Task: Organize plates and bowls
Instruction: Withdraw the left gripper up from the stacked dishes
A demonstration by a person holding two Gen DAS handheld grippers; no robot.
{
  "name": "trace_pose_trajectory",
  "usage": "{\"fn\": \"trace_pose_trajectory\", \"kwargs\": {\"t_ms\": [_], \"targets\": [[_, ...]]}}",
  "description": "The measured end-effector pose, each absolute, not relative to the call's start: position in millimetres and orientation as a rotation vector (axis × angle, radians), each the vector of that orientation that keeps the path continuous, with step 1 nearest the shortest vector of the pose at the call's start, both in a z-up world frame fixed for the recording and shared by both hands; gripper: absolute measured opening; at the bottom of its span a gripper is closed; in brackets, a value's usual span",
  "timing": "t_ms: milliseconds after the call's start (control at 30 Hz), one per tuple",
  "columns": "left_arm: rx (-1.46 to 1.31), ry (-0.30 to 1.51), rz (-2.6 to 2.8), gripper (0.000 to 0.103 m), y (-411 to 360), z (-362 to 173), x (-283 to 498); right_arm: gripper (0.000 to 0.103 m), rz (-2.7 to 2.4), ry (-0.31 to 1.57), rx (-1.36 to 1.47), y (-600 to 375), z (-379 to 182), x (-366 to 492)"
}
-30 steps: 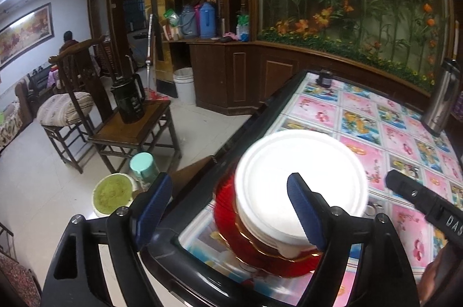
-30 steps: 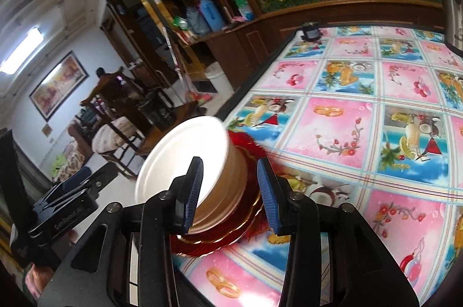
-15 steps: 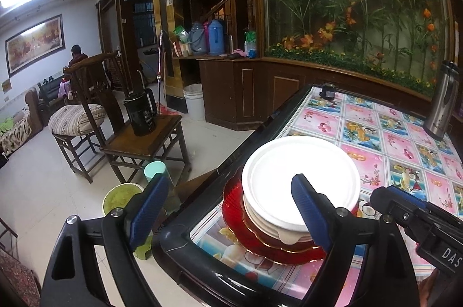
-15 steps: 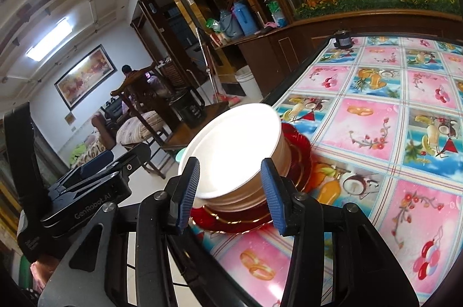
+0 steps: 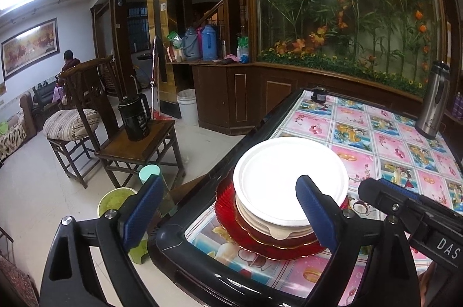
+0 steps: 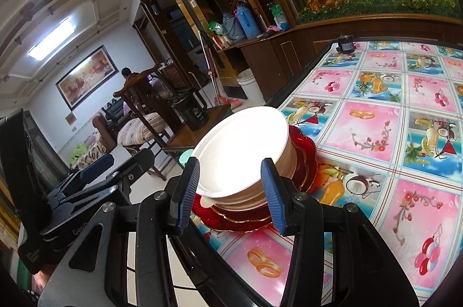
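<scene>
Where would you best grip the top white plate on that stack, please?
Probably its thin overhanging rim, nearest the table corner. The white plate sits flat on the stack over the red plate, so the right gripper, open and just in front, could pinch the rim edge-on.

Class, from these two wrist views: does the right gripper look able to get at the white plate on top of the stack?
Probably yes. The right gripper is open and empty, aimed at the white plate, which tops the stack on the red plate. Nothing lies between them; the left gripper hangs off to one side.
</scene>
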State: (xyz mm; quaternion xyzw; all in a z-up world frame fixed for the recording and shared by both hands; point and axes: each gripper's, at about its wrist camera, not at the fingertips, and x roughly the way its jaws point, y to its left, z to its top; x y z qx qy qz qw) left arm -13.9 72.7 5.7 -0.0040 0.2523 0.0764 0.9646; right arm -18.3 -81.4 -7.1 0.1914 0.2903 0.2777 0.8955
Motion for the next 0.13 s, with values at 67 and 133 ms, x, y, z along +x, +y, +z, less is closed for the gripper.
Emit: {"fn": "trace_pose_trajectory", "kwargs": {"t_ms": [67,133], "targets": [[-0.004,0.513,0.162,0.093,72.5,4.4,-13.3,0.044,0.575,0.6,0.398,-81.6,-7.2,-18.0],[0.003,0.514,0.172,0.093,72.3,3.6,-13.2,0.044,0.574,0.601,0.399,-81.4,-7.2,-17.9]]}}
